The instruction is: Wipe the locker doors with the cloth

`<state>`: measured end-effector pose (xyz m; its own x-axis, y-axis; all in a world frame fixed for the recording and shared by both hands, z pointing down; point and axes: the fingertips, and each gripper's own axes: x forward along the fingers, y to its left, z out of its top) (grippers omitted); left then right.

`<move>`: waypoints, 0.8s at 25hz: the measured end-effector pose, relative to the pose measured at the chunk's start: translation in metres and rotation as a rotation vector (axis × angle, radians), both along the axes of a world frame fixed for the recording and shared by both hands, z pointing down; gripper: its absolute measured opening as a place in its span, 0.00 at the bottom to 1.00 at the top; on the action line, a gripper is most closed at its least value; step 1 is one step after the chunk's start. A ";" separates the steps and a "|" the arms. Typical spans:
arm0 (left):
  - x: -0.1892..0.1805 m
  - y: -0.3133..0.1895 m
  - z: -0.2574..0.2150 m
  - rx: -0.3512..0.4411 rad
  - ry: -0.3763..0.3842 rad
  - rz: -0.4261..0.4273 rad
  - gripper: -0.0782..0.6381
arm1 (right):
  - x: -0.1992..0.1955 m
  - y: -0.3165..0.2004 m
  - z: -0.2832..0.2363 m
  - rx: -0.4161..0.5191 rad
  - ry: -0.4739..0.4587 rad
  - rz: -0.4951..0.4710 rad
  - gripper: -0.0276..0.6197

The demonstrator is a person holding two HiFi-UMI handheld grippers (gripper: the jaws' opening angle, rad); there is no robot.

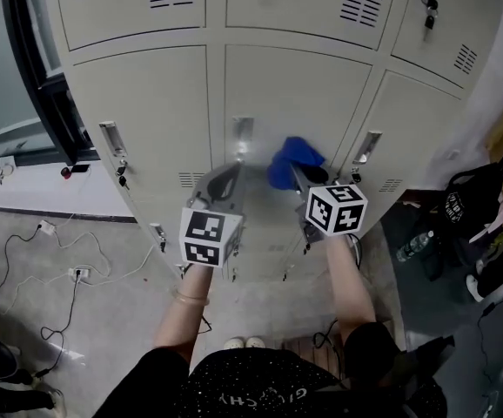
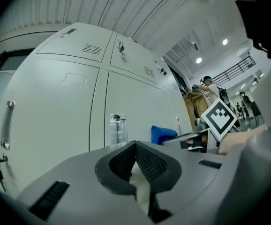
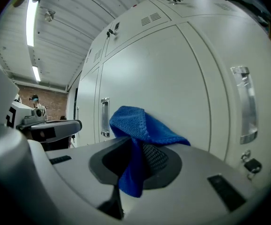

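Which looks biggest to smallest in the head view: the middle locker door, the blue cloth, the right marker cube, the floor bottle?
1. middle locker door
2. blue cloth and right marker cube: about alike; the cube sits nearer the camera, so I leave them unranked
3. floor bottle

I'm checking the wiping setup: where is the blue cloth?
Head view, right of centre: the blue cloth is pinched in the right gripper, before the middle locker door, just right of its handle.
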<state>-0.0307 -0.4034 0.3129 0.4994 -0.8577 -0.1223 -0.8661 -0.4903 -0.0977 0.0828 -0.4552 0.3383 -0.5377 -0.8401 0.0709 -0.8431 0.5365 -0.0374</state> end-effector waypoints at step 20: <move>0.035 0.005 0.005 -0.013 0.008 0.065 0.12 | 0.106 -0.004 0.002 -0.021 -0.040 0.255 0.14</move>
<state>0.0043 -0.3981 0.3180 0.5534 -0.8249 -0.1151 -0.8329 -0.5470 -0.0842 0.1890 -0.4589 0.3403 -0.3118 -0.9474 0.0729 -0.9485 0.3058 -0.0828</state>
